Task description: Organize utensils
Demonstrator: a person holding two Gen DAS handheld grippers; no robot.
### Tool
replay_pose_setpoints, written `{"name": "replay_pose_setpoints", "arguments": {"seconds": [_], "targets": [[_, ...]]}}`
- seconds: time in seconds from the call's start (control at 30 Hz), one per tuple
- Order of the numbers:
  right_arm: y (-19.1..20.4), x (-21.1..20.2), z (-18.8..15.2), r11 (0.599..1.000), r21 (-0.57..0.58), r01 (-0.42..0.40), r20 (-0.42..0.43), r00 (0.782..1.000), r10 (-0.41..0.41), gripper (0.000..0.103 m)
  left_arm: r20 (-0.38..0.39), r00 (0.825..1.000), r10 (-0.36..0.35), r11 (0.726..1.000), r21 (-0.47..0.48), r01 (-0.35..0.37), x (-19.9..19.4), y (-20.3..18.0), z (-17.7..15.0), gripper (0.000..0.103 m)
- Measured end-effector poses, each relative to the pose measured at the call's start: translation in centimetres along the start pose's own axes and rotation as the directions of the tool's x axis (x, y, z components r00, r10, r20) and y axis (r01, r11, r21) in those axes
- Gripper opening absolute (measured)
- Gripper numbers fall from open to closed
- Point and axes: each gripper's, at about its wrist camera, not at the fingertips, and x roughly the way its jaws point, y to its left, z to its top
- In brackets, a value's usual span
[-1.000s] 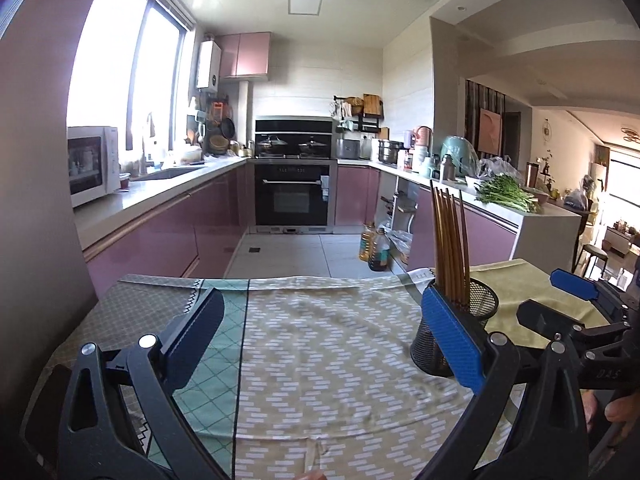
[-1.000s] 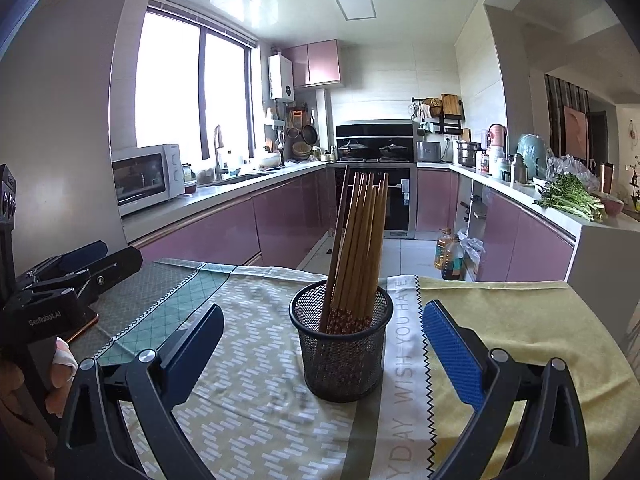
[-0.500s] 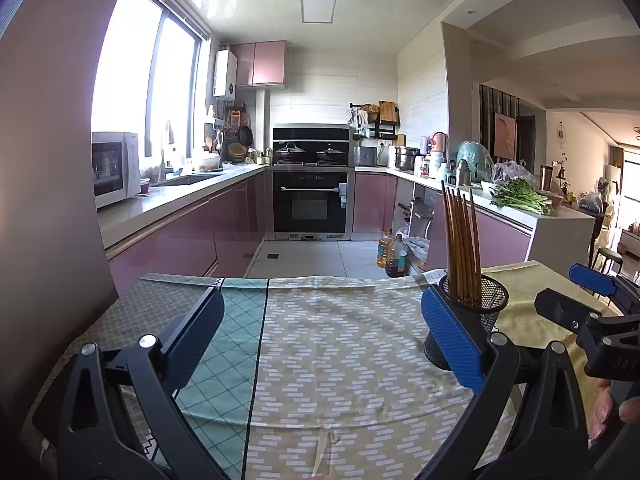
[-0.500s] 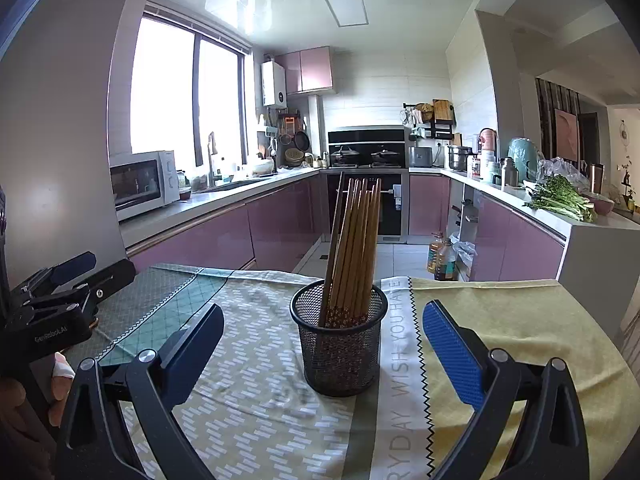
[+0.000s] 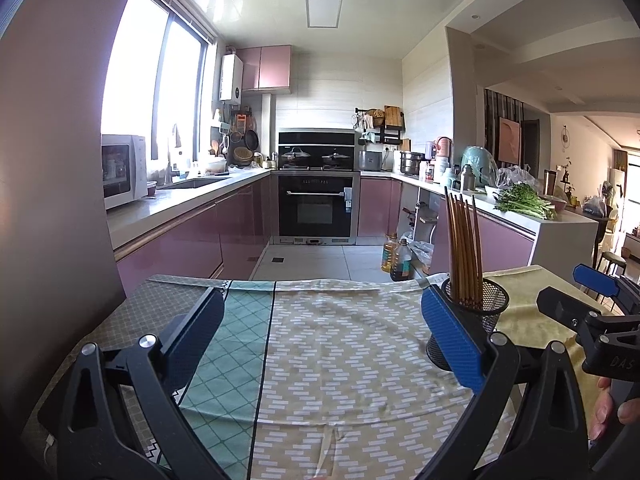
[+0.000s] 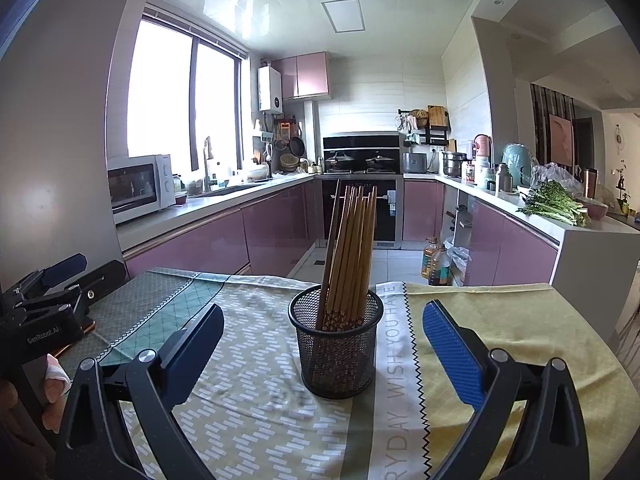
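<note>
In the right wrist view, the black wire-mesh cup (image 6: 335, 350) of brown wooden chopsticks (image 6: 348, 248) stands at frame centre on the cloth-covered desk (image 6: 500, 320), directly between the spread blue fingers (image 6: 454, 356); bare cloth lies on both sides of it. The chopsticks lean toward the upper left, blocking the space above the rim. In the left wrist view, the centre and lower left are open patterned cloth (image 5: 340, 344); the cup sits at right.

"GenRobot.AI" on left gripper (image 6: 52, 312), "DAS" on right gripper (image 5: 600, 320), "WISH YOU HAVE" on tablecloth (image 6: 394, 344)
</note>
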Motion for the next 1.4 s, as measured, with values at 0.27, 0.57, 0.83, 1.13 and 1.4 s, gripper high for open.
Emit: {"name": "replay_pose_setpoints", "arguments": {"seconds": [0.27, 0.57, 0.83, 1.13, 1.4], "targets": [[0.0, -0.4, 0.0, 1.0, 0.0, -0.003, 0.007, 1.0, 0.003, 0.097, 0.01, 1.0, 0.012, 1.0, -0.004, -0.012, -0.5, 0.2, 0.2, 0.097], [0.2, -0.5, 0.3, 1.0, -0.004, -0.002, 0.011, 1.0, 0.002, 0.097, 0.017, 1.0, 0.02, 1.0, -0.004, -0.019, -0.8, 0.1, 0.3, 0.097], [0.3, -0.5, 0.4, 1.0, -0.005, -0.002, 0.012, 1.0, 0.002, 0.097, 0.025, 0.999, 0.021, 1.0, -0.006, -0.021, -1.0, 0.2, 0.4, 0.097], [0.4, -0.6, 0.6, 1.0, -0.008, 0.004, 0.016, 1.0, -0.004, 0.097, 0.024, 1.0, 0.019, 1.0, -0.005, -0.019, -1.2, 0.2, 0.5, 0.097], [0.5, -0.4, 0.7, 1.0, -0.008, 0.007, 0.017, 1.0, -0.006, 0.097, 0.024, 1.0, 0.02, 1.0, -0.005, -0.019, -1.1, 0.1, 0.5, 0.097]]}}
